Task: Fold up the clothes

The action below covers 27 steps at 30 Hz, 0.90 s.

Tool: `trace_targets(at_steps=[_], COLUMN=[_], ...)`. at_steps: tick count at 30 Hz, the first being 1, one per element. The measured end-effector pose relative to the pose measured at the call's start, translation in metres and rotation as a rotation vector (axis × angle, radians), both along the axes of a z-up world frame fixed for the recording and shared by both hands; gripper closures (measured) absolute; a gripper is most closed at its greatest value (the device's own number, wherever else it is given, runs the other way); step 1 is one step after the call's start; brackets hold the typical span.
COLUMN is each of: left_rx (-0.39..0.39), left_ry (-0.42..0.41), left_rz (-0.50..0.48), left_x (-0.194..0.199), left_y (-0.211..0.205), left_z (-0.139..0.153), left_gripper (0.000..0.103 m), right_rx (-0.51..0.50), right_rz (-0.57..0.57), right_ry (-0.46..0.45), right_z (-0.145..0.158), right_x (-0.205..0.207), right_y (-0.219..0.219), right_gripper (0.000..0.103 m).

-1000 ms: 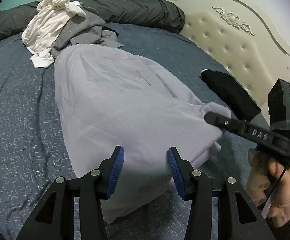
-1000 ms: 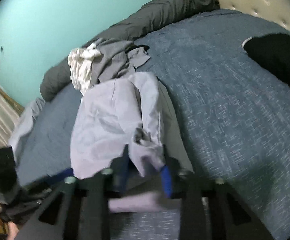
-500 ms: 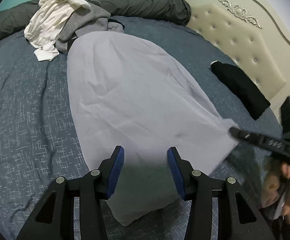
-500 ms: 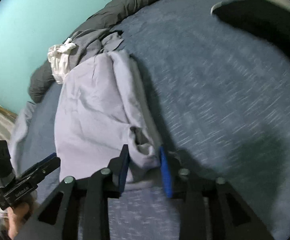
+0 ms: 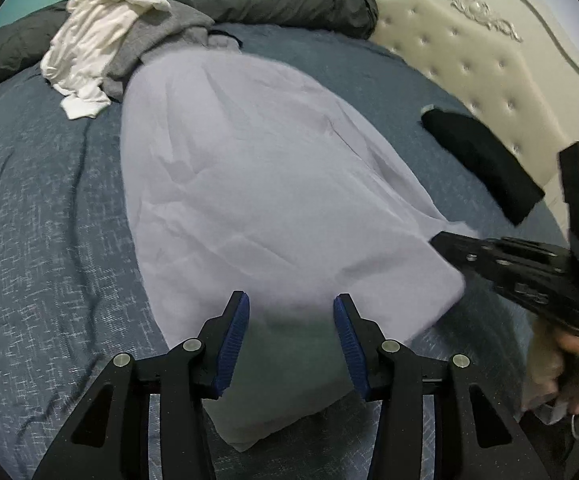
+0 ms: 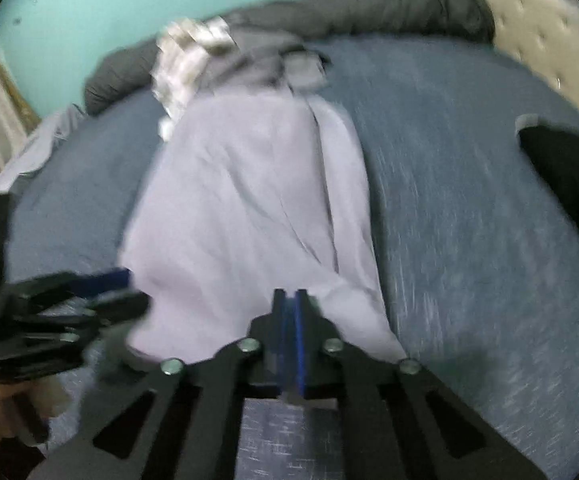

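Since a second ago the right gripper (image 6: 289,300) has clamped flat on the lilac garment's (image 5: 257,184) near edge, pulling it smooth along the bed (image 5: 41,240), while the left gripper (image 5: 289,320) hovers agape above, holding nothing.

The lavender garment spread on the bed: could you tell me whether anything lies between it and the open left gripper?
Nothing visible does: the left gripper hangs open directly over the lavender garment, with only bare cloth between its fingers.
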State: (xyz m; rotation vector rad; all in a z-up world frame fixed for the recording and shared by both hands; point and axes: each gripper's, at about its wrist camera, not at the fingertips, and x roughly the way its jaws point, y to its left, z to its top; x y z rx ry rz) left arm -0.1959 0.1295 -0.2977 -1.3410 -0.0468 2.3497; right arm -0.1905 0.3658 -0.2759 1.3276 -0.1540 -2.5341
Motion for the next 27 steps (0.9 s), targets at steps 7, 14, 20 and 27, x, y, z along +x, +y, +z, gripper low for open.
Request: trace_targets(at_steps=[7,14,20,27], left_rx=[-0.078,-0.043,-0.020,-0.022], left_ry=[-0.019,-0.029,-0.040,-0.061], left_rz=[-0.034,-0.016,0.005,-0.015], left_x=[0.002,-0.001,-0.001,0.005], left_y=[0.015,0.008,0.004,0.002], left_z=[-0.024,-0.022,-0.023,-0.027], left_gripper=[0.058,0.058,0.059,0.060], right_rx=[0.067,0.015,-0.113,-0.050], right_rz=[0.001,-0.034,0.042,0.105], right_ry=[-0.113,-0.149,-0.046,-0.140], right_z=[-0.050,-0.040,0.012,-0.030], right_x=[-0.011,-0.019,-0.013,-0.026], right_y=[0.001,0.012,0.001,-0.033], right_gripper=[0.103,0.103,0.101,0.103])
